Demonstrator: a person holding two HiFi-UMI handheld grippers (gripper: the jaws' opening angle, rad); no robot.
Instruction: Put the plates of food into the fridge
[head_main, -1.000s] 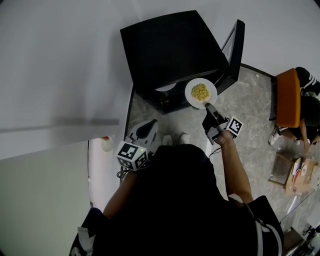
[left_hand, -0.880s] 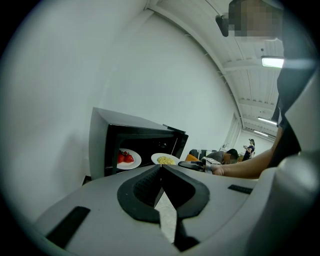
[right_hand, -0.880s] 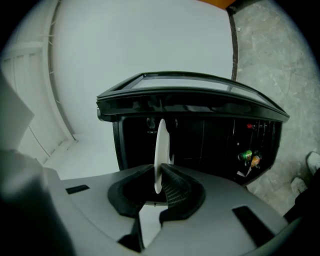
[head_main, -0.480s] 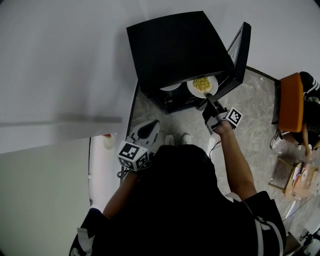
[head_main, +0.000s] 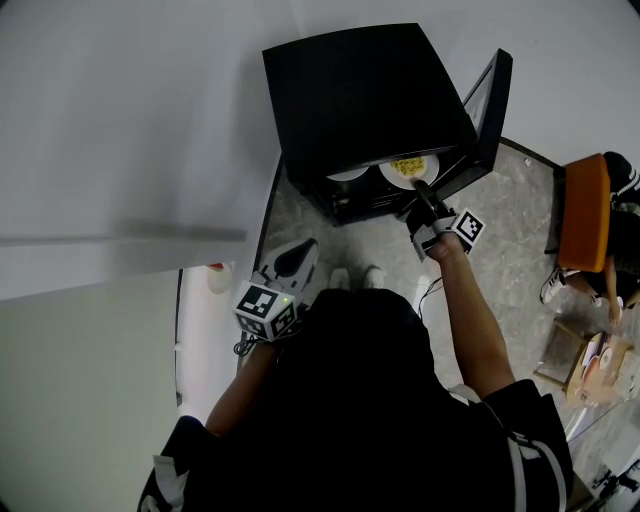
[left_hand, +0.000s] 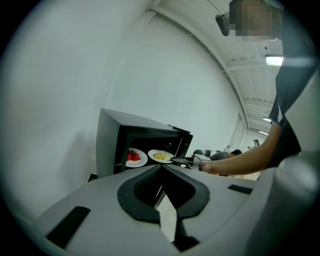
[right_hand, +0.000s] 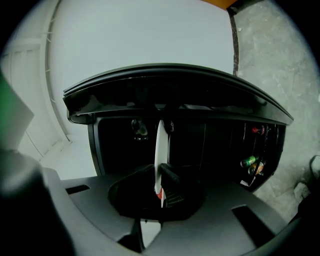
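Now: right gripper (head_main: 422, 190) is clamped on the rim of the plate of yellow food (head_main: 407, 167). The plate sits partly inside the open black fridge (head_main: 360, 90), its far edge hidden under the top. Right gripper view shows it edge-on only. Red-food plate (left_hand: 134, 158) sits beside it inside. Left gripper (head_main: 297, 257): jaws together, empty.

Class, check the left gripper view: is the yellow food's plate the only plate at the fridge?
No: a plate of red food sits in the fridge beside the plate of yellow food.
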